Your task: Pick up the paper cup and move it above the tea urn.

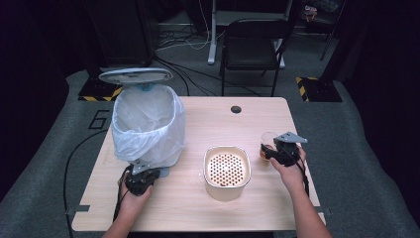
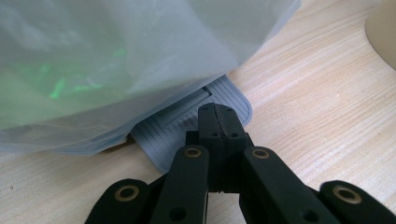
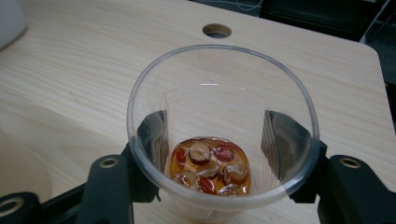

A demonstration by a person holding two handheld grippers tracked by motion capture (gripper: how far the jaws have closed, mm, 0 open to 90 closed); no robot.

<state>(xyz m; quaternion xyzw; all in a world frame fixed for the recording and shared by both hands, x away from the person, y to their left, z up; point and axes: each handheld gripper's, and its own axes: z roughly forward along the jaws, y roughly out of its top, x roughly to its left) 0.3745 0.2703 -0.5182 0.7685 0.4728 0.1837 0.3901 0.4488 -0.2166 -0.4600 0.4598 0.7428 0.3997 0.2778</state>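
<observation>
A clear plastic cup [image 3: 219, 93] holds a little amber liquid with red and brown fruit pieces [image 3: 210, 168]. My right gripper [image 3: 215, 135] is shut on it, one pad against each side wall. From above, the cup [image 1: 267, 144] stands at the table's right edge with the right gripper [image 1: 271, 151] around it. My left gripper [image 2: 217, 112] is shut, its tips resting on the grey ribbed pedal [image 2: 187, 126] of a bin [image 1: 148, 124] lined with a white bag. The bin's lid [image 1: 135, 75] stands raised. The left gripper [image 1: 148, 174] sits at the bin's front foot.
A cream container with a perforated strainer insert [image 1: 227, 171] stands mid-table between my hands, and its rim [image 2: 383, 32] is near the left gripper. A cable hole [image 1: 236, 109] lies at the table's far edge, and a black chair [image 1: 252, 44] stands beyond it.
</observation>
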